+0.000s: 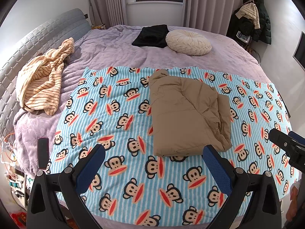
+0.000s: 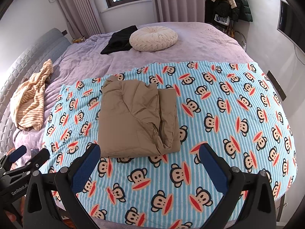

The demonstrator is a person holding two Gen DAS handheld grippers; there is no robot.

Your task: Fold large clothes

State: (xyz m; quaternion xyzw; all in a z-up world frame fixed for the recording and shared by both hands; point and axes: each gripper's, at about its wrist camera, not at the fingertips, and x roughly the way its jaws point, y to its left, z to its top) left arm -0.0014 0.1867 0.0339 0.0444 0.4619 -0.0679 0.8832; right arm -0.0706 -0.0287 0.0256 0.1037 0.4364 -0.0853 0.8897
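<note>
Left wrist view looks down on a tan jacket (image 1: 187,112) lying folded into a thick rectangle on a blanket (image 1: 118,171) spread over the near half of the bed (image 1: 114,47). The jacket is puffy and quilted, its matte fabric creased in soft diagonal lines, with one layer lapping over another along its right side and a rumpled corner at the near right. The blanket is fleecy, striped pale blue and white and printed all over with cartoon monkey faces with red mouths. Under it the bed cover is a plush lilac.

The left gripper (image 1: 154,155) hangs just short of the jacket's near edge, its jaws spread wide and holding nothing; the blue pads are textured like mesh. From the right wrist view the right gripper (image 2: 149,154) sits the same way, jaws wide and empty, with the jacket (image 2: 133,114) just beyond its left finger.

Farther off, a round cream cushion (image 1: 188,42) with pleated folds rests beside a folded black garment (image 1: 150,36). A cream garment with thin orange stripes (image 1: 42,80) lies crumpled by the grey quilted headboard (image 1: 28,40).
</note>
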